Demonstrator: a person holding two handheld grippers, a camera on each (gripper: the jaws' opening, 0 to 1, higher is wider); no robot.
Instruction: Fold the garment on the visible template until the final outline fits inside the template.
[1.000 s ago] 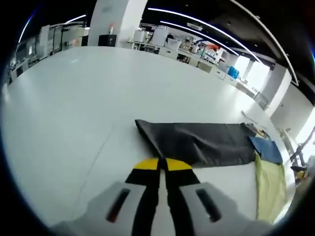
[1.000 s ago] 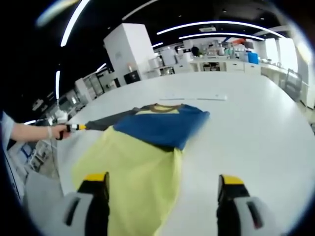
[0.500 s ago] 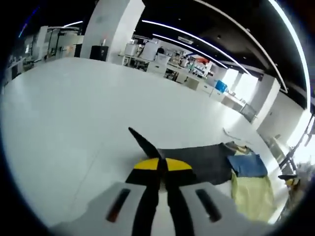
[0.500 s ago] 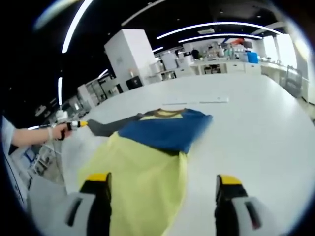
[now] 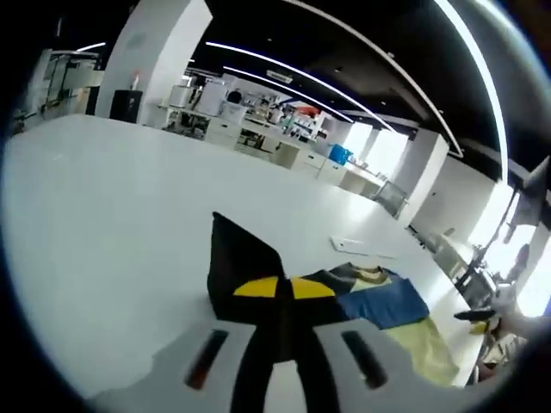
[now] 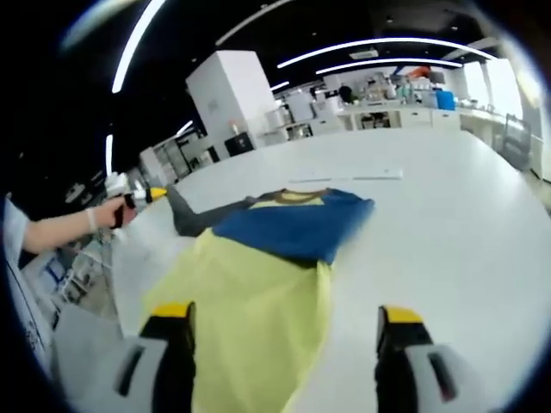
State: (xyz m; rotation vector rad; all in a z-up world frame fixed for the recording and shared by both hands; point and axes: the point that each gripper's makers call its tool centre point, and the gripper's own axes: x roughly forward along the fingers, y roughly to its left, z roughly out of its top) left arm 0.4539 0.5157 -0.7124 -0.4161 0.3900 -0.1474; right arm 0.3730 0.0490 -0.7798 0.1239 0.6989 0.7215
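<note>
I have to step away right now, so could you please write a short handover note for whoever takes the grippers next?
Left gripper: shut on the dark grey sleeve, lifted off the white table.
Right gripper: open, fingers either side of the yellow lower part, holding nothing.
Garment: yellow, blue and grey, lying flat on the table; no template outline is discernible.
Done: sleeve picked up.
Left: probably carry the sleeve over the blue chest, then fold the body and check the outline.

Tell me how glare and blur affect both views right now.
Left gripper view: bright window glare at the right edge washes out detail there; the dark sleeve in the left gripper stays sharp. Right gripper view: the garment looks soft; ceiling lights streak; the table bows from fisheye.
</note>
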